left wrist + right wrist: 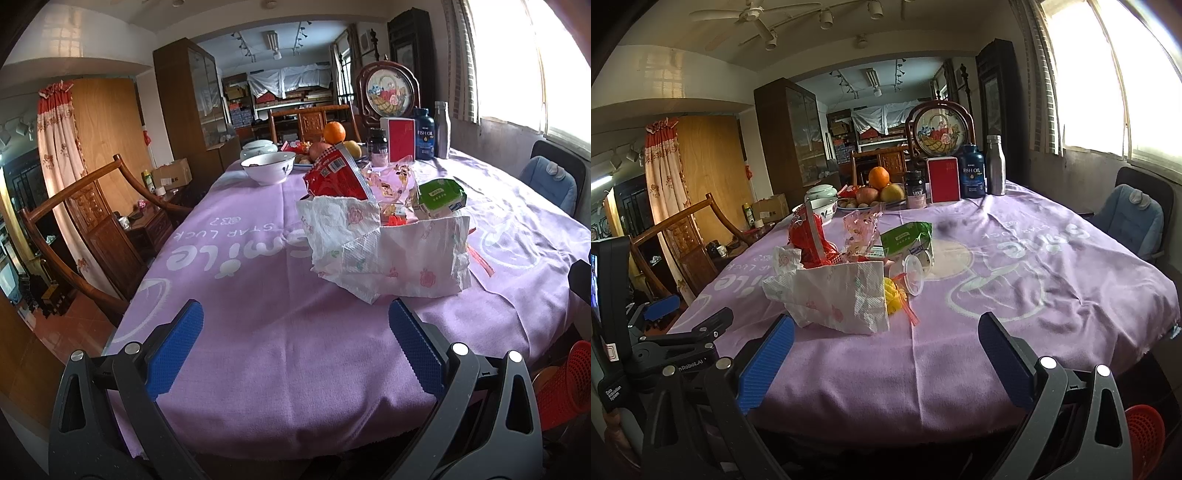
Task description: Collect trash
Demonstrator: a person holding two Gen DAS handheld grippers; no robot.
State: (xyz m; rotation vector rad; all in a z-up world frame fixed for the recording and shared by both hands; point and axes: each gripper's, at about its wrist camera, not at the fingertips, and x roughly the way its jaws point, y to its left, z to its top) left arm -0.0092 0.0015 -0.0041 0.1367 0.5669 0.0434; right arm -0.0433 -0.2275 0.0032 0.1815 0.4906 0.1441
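Both tools agape; trash pile mid-table, clear of edge.

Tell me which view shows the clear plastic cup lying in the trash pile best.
The right wrist view: the clear plastic cup lies on its side in the open beside the crumpled paper towel, rim and body visible. In the left wrist view the same paper towel hides that side of the pile, and I cannot find the cup there.

Both fisheye views look forward from low at the near edge of the lilac-clothed table, the left wrist view closer to the heap of crumpled floral paper napkins and wrappers, the right wrist view from further right, both sharing that heap and the far-end fruit plate and bottles.
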